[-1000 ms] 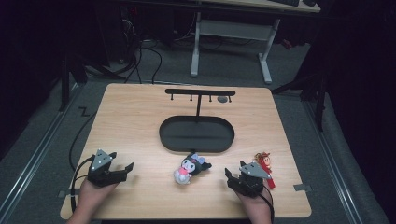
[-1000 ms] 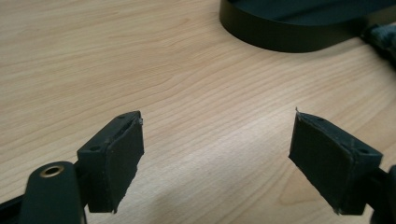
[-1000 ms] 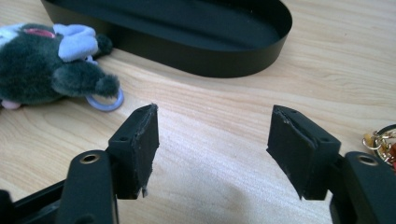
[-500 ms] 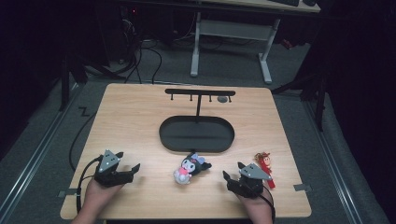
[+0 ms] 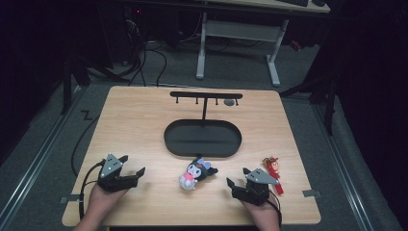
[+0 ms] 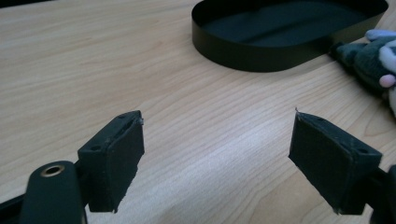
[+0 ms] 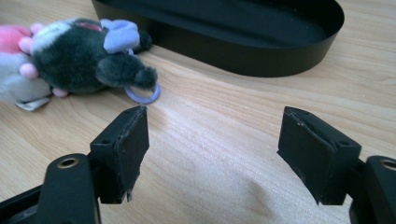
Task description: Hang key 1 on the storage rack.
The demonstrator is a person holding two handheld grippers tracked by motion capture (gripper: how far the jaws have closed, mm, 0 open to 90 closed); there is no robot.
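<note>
Since a second ago my left gripper [image 5: 133, 166] has slid a little right and forward, while my right gripper [image 5: 237, 176] has barely shifted. Both sit on the near edge of the wooden table [image 5: 134, 125], jaws spread wide with nothing between them, only bare wood grain showing through the gap in each gripper view.

Containers first: the black oval tray [image 5: 202, 138] sits in the middle of the table, and as far as I can see its inside is bare. From its far side rises a thin post carrying a black hanging rack [image 5: 206, 95] with small pegs along the bar.

Now left to right along the near side: my left gripper, then the plush toy [image 5: 195, 173], dark grey with a white and pink face, lying on its side just in front of the tray. A pale purple ring [image 7: 143, 95] pokes out from under it. Then my right gripper, and just beside it to the right a small red doll charm [image 5: 274, 169] lying flat.

Beyond the table, grey floor, trailing cables, and a white-legged desk [image 5: 240, 29] in a dark room.
</note>
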